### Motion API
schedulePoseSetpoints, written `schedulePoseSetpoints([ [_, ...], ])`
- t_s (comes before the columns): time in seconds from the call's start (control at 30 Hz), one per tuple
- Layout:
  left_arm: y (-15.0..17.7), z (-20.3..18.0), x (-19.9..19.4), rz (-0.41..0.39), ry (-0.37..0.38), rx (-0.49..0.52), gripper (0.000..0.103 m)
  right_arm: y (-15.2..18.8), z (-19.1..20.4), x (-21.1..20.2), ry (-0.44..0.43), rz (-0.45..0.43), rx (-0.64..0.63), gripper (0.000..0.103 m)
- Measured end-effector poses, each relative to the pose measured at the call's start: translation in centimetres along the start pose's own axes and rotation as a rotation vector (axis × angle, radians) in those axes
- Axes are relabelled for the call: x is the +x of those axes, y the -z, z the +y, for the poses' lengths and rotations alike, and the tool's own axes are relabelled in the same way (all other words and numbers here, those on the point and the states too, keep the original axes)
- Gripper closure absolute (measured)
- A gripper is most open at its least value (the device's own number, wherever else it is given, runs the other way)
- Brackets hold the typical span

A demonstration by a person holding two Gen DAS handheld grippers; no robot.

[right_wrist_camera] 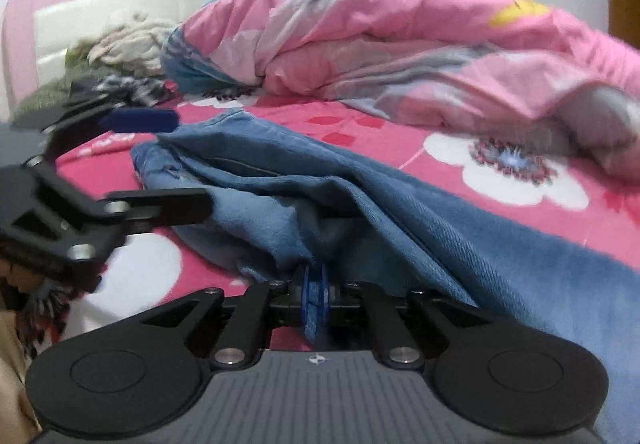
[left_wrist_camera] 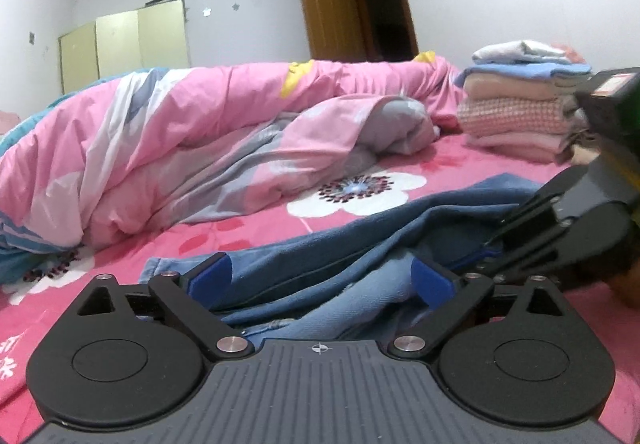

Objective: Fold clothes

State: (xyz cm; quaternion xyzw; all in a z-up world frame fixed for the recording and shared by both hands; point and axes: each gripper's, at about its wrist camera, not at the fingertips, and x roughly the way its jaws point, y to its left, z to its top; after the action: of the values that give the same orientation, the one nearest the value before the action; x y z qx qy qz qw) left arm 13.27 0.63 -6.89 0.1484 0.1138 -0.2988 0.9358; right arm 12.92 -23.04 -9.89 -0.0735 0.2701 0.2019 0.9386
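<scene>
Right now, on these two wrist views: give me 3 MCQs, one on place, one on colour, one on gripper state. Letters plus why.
1. Where is the folded stack?
A. on the bed, far right in the left wrist view
B. on the floor
C. on the wardrobe

2. What colour is the garment being folded?
A. green
B. blue
C. white

3. How do the grippers stand?
A. both open
B. both shut
C. left open, right shut

Answers:
1 A: the stack sits on the pink sheet beside the duvet.
2 B: the jeans are blue denim.
3 C: the left gripper has its jaws spread around the denim; the right gripper has its pads together, pinching the fabric.
</scene>
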Motion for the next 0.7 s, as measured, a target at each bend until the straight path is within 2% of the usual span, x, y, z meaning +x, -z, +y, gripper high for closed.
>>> schedulePoseSetpoints([
  [0.1,0.2,-0.9,1.4,0.076,-0.064,0.054,0.006,-0.5,1.1,-2.0,-0.008,-0.062,-0.124,0.096],
  [0.17,0.3,-0.9,1.4,0.082,-0.074,0.058,0.006,-1.1,1.4,-3.4,-0.02,-0.1,-0.192,0.095],
  [0.27,0.4,-0.5,1.1,0.075,-0.077,0.047,0.006,-1.9,0.8,-3.3,-0.024,-0.077,-0.234,0.095],
  [0.43,0.6,-0.1,0.8,0.077,-0.09,0.034,0.006,-1.9,0.2,-0.5,-0.003,0.022,-0.347,0.094],
  [0.47,0.5,0.0,0.8,0.078,-0.092,0.03,0.006,-1.9,0.2,-0.5,-0.019,0.027,-0.361,0.089],
  [0.5,0.5,0.1,0.8,0.078,-0.094,0.026,0.006,-2.0,0.4,-0.7,-0.034,0.025,-0.383,0.076],
  [0.57,0.5,0.3,0.9,0.08,-0.101,0.018,0.006,-2.2,0.8,-0.9,-0.056,0.004,-0.46,0.066],
  [0.7,0.4,0.3,0.9,0.08,-0.103,0.016,0.006,-2.5,0.9,0.2,-0.085,0.055,-0.588,0.066],
])
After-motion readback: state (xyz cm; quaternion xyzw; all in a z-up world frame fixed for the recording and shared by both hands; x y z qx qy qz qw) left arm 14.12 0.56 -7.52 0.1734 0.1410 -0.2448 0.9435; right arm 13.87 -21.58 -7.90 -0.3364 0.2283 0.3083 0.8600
